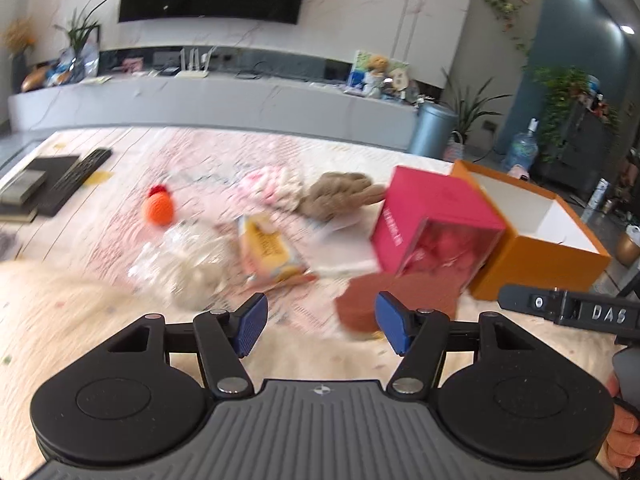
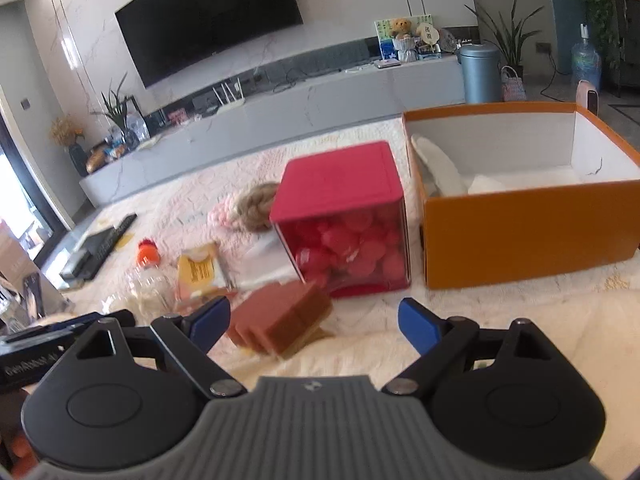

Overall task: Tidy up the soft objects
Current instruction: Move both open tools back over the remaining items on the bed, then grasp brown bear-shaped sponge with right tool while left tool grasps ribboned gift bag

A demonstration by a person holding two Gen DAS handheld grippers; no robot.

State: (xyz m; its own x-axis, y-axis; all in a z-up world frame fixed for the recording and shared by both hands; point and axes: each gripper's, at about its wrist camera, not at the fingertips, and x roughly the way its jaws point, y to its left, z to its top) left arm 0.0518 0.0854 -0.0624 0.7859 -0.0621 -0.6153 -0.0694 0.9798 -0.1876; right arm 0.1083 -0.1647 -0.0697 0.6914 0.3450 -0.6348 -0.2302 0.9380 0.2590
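Both sets of jaws are spread wide with nothing held between them: the left gripper is seen at the bottom centre of its own frame, the right gripper at the bottom centre of the other.

Across the middle of both frames a pale quilted blanket is spread, and everything is laid on it.

At the right of the right wrist view, an open orange box with a white interior is seen, white soft material lying inside it; the same box is caught at the right edge of the left wrist view.

Just to its left stands a magenta cube box with a clear front, red rounded pieces packed inside, also visible at centre right of the left view.

Lower centre, just ahead of the open jaws, a reddish-brown sponge block is seen lying tilted.

Behind the cube a brown plush toy is seen, with a pink-and-cream soft toy touching it at its left.

Centre left, a yellow snack packet and a clear plastic bag are blurred.

Smallest, an orange crocheted ball with a red top sits apart, left of centre.
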